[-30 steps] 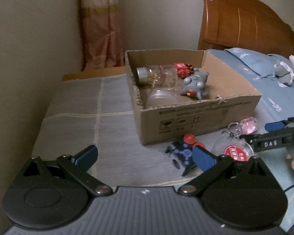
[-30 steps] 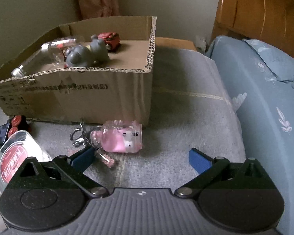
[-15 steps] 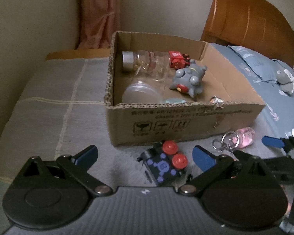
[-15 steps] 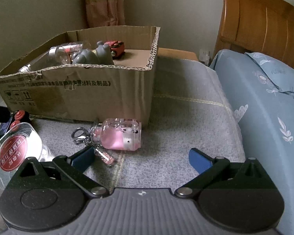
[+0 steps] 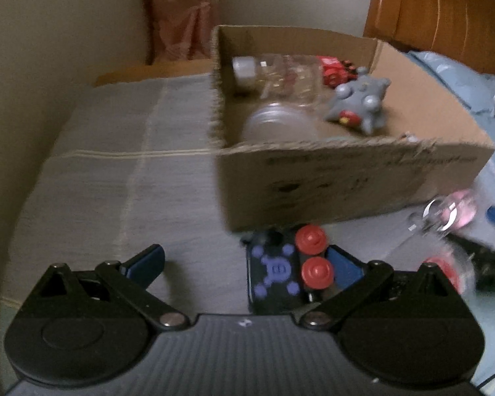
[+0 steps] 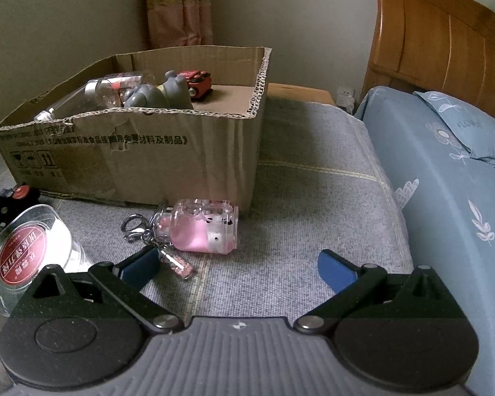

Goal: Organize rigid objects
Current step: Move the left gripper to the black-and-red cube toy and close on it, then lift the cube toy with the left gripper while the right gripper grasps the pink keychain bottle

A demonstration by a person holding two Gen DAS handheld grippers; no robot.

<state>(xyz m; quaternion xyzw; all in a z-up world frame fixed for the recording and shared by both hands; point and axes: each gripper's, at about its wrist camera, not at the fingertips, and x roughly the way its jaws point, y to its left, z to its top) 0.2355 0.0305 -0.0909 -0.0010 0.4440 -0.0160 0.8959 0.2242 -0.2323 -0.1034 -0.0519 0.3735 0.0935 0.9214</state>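
Observation:
A cardboard box [image 5: 353, 178] [image 6: 155, 151] sits on a grey blanket and holds a clear jar [image 5: 280, 72], a grey creature toy [image 5: 359, 102] and a red toy car [image 6: 196, 82]. A black toy block with red buttons [image 5: 287, 270] lies in front of the box, between the open fingers of my left gripper [image 5: 244, 264], close to the right finger. A pink bottle keychain [image 6: 204, 227] lies just ahead of my open, empty right gripper [image 6: 237, 264]. A clear round container with a red label [image 6: 26, 254] lies to its left.
A blue floral bed cover [image 6: 445, 178] lies to the right, a wooden headboard [image 6: 445, 39] behind it. A pink curtain [image 6: 178, 6] hangs at the back wall. Grey blanket [image 5: 115, 171] stretches left of the box.
My left gripper has moved forward and down toward the black toy block, which now lies between its fingers. My right gripper has drawn a little closer to the pink keychain.

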